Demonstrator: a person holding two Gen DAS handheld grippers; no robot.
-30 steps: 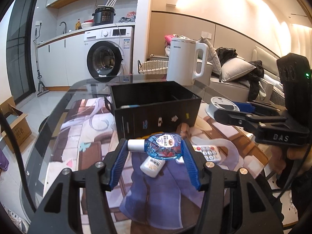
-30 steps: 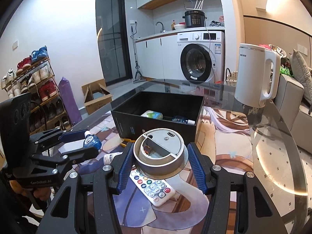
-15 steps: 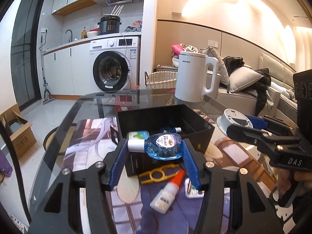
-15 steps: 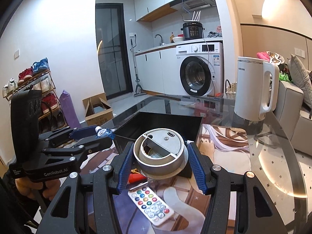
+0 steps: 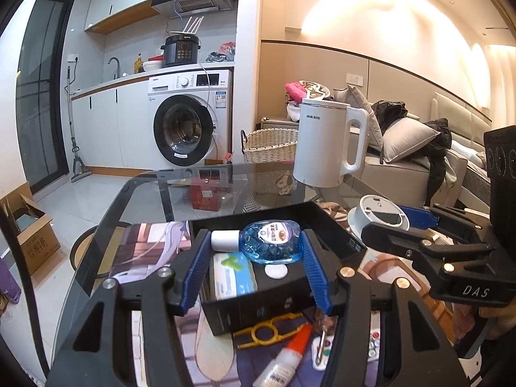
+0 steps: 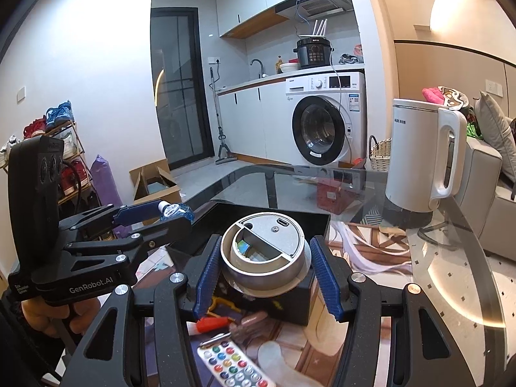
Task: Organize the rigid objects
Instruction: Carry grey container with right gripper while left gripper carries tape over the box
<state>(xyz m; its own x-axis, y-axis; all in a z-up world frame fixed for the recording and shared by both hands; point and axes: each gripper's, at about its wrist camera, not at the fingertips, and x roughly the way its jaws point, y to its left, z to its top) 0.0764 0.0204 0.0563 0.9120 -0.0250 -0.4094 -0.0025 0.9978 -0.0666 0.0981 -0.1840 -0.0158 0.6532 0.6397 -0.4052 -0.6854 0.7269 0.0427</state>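
The left gripper (image 5: 254,251) is clamped on one small clear-blue plastic bottle with a white cap (image 5: 271,245), which lies crosswise between the blue pads, cap toward the left pad, its long axis level and square to the fingers. That bottle hangs directly over the open black rectangular storage box (image 5: 335,235) on the glass-topped table (image 5: 206,190), so the coming move looks like a short drop straight down. The right gripper (image 6: 266,258) is clamped on one round grey metal puck-shaped device with a half-moon recess (image 6: 264,242), held flat, face up, over the near edge of the same box; the left hand's load sits further over the box. By count: two grippers, two held items, one box. Inside it show one pale green-and-blue packet (image 5: 232,274) and one white disc (image 5: 275,271). Outside, just before the box, lie one yellow plastic tool (image 5: 267,332), one red-capped white glue bottle (image 5: 280,361) and one white remote with coloured buttons (image 6: 232,367)
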